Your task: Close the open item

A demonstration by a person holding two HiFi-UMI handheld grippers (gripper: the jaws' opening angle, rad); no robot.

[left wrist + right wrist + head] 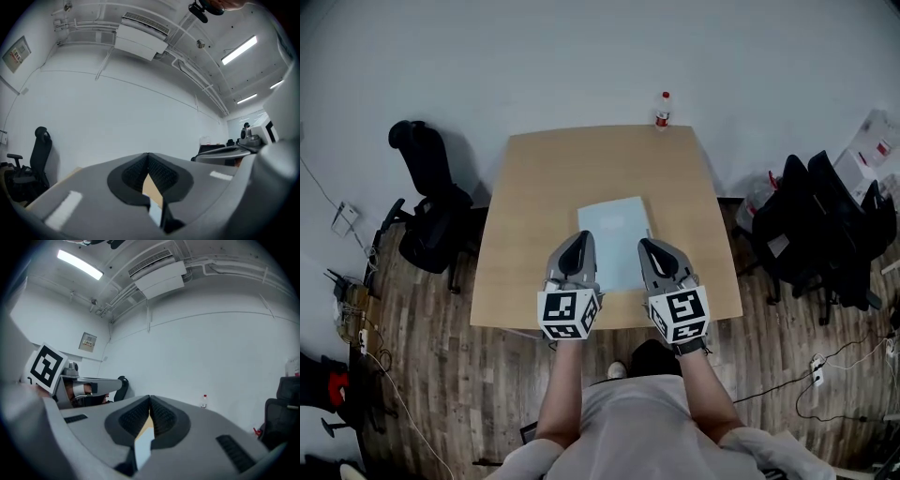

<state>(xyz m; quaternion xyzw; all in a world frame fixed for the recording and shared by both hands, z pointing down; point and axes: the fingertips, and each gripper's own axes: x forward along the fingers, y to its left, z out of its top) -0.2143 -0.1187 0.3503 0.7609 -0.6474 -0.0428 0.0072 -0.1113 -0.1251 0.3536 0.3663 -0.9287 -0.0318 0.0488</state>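
A pale blue flat rectangular item (614, 240) lies on the wooden table (534, 197), near its front edge; no part of it stands up. My left gripper (579, 240) hovers at the item's left edge and my right gripper (646, 245) at its right edge. Both point away from me. In the left gripper view the jaws (148, 157) meet at their tips, with nothing between them. The right gripper (150, 399) is shut and empty too. Through the gap behind each pair of tips I see a strip of tan table and a sliver of the pale item (143, 448).
A small bottle with a red cap (662, 110) stands at the table's far edge. A black office chair (431, 211) is left of the table and more black chairs (825, 225) are on the right. Cables lie on the wood floor (412, 375).
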